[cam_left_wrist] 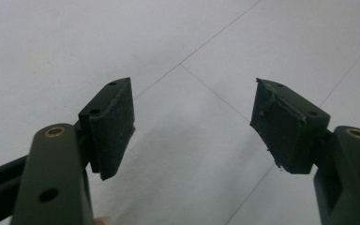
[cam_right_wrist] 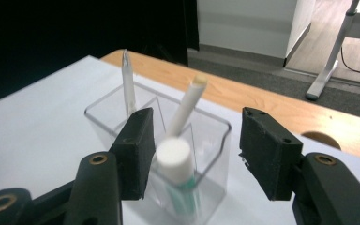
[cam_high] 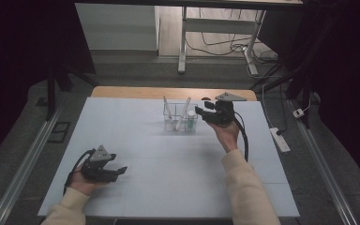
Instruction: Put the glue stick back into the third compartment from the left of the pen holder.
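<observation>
A clear plastic holder (cam_high: pixel 180 118) (cam_right_wrist: pixel 215 136) with several compartments stands at the back middle of the white table top (cam_high: pixel 168 159). A slim white pen (cam_right_wrist: pixel 128 84) and a white stick with a cream tip (cam_right_wrist: pixel 187 105) lean in its far compartments. In the near compartment stands a green tube with a white cap (cam_right_wrist: pixel 174 158) (cam_high: pixel 191 120). My right gripper (cam_high: pixel 203 108) (cam_right_wrist: pixel 194 154) is open just right of the holder, its jaws around the near compartment and the cap close by one pad. My left gripper (cam_high: pixel 117 165) (cam_left_wrist: pixel 192 126) is open and holds nothing, low over the front left of the table.
The white cover leaves a strip of wooden table edge (cam_high: pixel 168 92) bare behind the holder. On the floor beyond are desk legs (cam_high: pixel 182 47) and cables, and a power strip (cam_high: pixel 280 139) lies at the right. Metal rails (cam_high: pixel 28 159) run along both sides.
</observation>
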### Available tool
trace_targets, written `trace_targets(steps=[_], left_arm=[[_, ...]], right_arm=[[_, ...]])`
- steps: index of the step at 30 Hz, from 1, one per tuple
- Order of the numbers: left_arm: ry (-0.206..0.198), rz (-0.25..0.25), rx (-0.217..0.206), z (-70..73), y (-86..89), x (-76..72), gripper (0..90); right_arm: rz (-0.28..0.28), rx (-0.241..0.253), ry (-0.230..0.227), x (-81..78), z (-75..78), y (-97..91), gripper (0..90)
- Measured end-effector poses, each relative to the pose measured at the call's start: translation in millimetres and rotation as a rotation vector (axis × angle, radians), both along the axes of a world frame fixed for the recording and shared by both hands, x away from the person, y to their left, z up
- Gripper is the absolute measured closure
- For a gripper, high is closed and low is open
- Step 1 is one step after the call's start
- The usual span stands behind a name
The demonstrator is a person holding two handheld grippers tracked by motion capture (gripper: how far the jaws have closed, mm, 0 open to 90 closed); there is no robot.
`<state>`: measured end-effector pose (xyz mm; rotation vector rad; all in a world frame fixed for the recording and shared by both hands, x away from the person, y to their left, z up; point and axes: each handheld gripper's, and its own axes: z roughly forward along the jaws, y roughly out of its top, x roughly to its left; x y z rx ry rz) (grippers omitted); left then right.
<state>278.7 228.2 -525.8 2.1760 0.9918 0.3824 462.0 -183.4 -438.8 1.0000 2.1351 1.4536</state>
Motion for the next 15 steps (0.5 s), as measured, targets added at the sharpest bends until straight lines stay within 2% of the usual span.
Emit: trace_targets(steps=[6,15], left_arm=[[0.0,0.002,-0.001,0.2,-0.5,-0.4,30.2],[-0.003,0.01,-0.003,0.6,0.6,-0.3,30.2]], right_arm=[[0.02,-0.017,0.01,-16.3,-5.7,-16.5,44.2],[0.051,-0.056,0.052,-43.1,-17.4,-44.4,44.2]])
